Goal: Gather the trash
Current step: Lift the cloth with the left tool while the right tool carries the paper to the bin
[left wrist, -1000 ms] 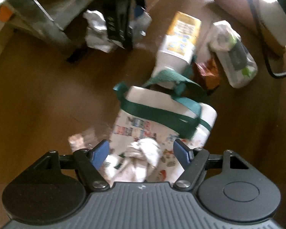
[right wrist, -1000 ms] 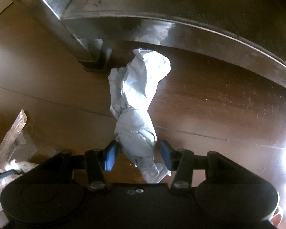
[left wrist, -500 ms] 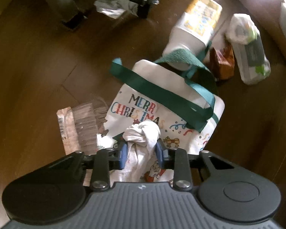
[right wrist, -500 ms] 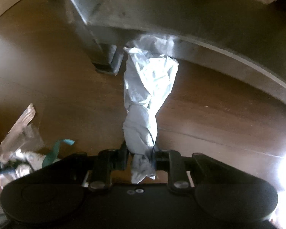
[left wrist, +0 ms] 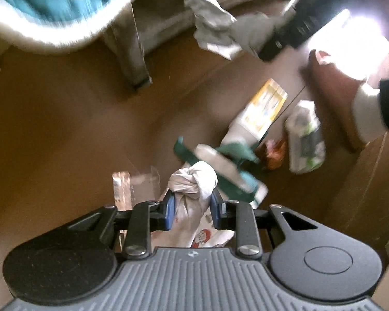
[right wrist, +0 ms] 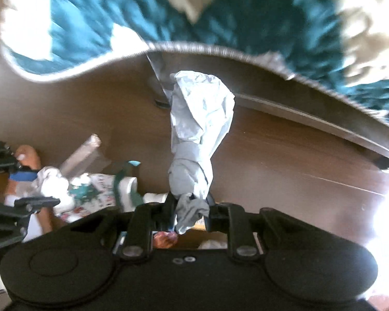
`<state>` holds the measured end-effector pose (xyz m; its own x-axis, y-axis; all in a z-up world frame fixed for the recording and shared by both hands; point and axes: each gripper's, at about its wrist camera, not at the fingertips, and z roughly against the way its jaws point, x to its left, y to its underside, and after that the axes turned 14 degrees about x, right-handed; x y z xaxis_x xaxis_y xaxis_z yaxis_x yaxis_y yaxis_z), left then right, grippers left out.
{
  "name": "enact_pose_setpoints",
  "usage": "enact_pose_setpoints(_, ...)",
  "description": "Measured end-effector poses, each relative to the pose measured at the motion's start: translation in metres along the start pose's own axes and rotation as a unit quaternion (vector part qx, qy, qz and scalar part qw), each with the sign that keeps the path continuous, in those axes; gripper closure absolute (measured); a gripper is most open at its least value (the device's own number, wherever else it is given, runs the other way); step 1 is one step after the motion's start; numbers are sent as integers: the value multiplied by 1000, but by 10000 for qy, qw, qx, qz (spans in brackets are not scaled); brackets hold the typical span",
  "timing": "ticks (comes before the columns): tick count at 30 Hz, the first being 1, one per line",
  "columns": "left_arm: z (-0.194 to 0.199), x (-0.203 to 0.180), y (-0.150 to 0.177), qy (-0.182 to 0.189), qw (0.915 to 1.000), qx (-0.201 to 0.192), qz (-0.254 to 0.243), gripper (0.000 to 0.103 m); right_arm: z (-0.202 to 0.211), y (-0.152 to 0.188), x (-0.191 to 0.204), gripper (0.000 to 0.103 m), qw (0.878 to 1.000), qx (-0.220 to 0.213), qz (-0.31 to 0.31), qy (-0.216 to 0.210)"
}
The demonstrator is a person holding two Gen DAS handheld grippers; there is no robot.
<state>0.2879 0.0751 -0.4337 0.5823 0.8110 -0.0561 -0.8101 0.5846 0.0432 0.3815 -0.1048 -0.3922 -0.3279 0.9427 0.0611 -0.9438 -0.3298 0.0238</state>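
Currently the left gripper (left wrist: 192,208) jaws clamp the knotted tissue wad (left wrist: 194,182), the right gripper (right wrist: 190,207) jaws pinch the crumpled paper twist (right wrist: 198,129), both above the floor (left wrist: 64,119); the long twist could slip free.

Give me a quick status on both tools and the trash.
Left tool shut on knotted white tissue wad. Right tool shut on twisted pale-grey paper, held off the floor. Printed tote bag with green straps below; path unobstructed.
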Motion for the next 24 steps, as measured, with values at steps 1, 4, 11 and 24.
enact_pose_setpoints(1,12,-2,-1,28,10000,-62,25,77,15,7,2,84,10000,-55,-22,-12)
enact_pose_setpoints(4,55,-8,-2,86,9995,-279,109,77,56,26,11,84,9995,-230,-117,-185)
enact_pose_setpoints(11,156,-25,4,47,9950,-813,574,77,155,85,25,84,9960,-838,-119,-297)
enact_pose_setpoints(24,309,-98,42,-551,9671,-2067,1376,76,301,189,48,84,9763,-2157,-21,-169)
